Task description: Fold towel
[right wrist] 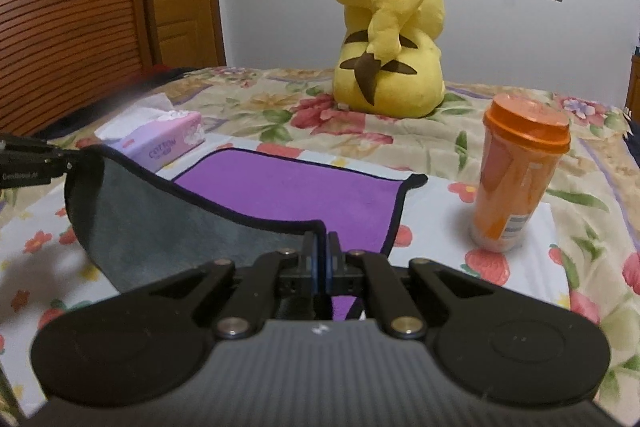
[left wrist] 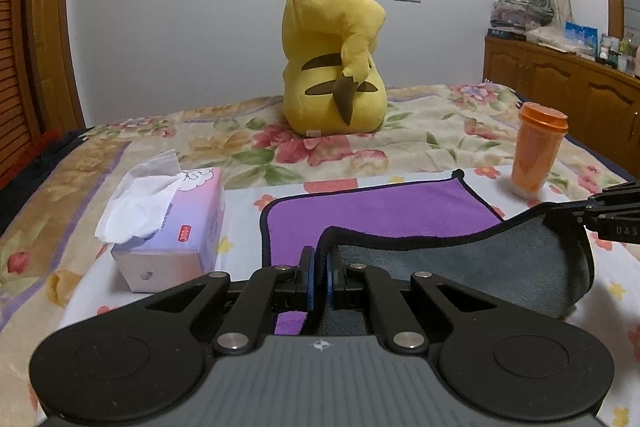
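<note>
A towel (left wrist: 384, 207), purple on one face and grey on the other with black piping, lies on the flowered bed. Its near edge is lifted and hangs between the two grippers, grey underside (left wrist: 480, 267) facing me. My left gripper (left wrist: 320, 267) is shut on the towel's near left corner. In the right wrist view my right gripper (right wrist: 322, 251) is shut on the near right corner of the towel (right wrist: 288, 187). The right gripper (left wrist: 592, 215) also shows at the right edge of the left wrist view, and the left gripper (right wrist: 60, 159) at the left edge of the right wrist view.
A tissue box (left wrist: 176, 227) stands just left of the towel. An orange lidded cup (right wrist: 516, 179) stands to its right. A yellow plush toy (left wrist: 332, 67) sits farther back on the bed (left wrist: 420, 135). A wooden cabinet (left wrist: 560, 75) lines the right wall.
</note>
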`<state>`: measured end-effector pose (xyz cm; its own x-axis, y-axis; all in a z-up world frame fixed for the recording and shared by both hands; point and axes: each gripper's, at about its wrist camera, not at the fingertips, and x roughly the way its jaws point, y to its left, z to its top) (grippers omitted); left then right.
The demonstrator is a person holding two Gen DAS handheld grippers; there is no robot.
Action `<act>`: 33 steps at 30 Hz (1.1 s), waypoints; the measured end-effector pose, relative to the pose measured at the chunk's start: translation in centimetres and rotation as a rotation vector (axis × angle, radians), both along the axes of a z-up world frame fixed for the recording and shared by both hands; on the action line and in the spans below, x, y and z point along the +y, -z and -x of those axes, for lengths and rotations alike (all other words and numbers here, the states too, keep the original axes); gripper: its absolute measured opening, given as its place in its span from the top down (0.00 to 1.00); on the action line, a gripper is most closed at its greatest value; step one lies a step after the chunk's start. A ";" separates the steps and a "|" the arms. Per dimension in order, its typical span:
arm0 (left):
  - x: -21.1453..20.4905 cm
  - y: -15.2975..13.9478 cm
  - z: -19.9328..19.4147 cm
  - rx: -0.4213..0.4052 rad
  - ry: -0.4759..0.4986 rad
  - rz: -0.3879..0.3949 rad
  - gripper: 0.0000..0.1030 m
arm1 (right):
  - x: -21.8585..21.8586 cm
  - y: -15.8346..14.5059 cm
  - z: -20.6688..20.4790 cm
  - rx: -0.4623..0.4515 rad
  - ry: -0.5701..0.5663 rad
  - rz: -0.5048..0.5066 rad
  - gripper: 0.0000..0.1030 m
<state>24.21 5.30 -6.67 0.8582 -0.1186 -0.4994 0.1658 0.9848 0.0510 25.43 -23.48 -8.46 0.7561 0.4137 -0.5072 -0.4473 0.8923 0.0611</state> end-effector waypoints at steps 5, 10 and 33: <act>-0.1 0.4 -0.6 -0.001 0.000 -0.012 0.92 | 0.1 0.4 -0.6 -0.002 0.001 0.013 0.96; 0.0 0.6 -0.9 -0.007 0.003 -0.018 0.92 | 0.1 0.5 -1.3 -0.019 0.015 0.011 0.96; 0.3 -0.8 -4.2 -0.053 -0.023 0.002 0.91 | 0.7 -0.7 -4.5 -0.095 0.038 0.027 0.96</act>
<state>28.46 5.58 -5.92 0.8861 -0.0991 -0.4528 0.1398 0.9885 0.0573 29.92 -22.81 -7.75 0.8163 0.3707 -0.4430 -0.4153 0.9097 -0.0042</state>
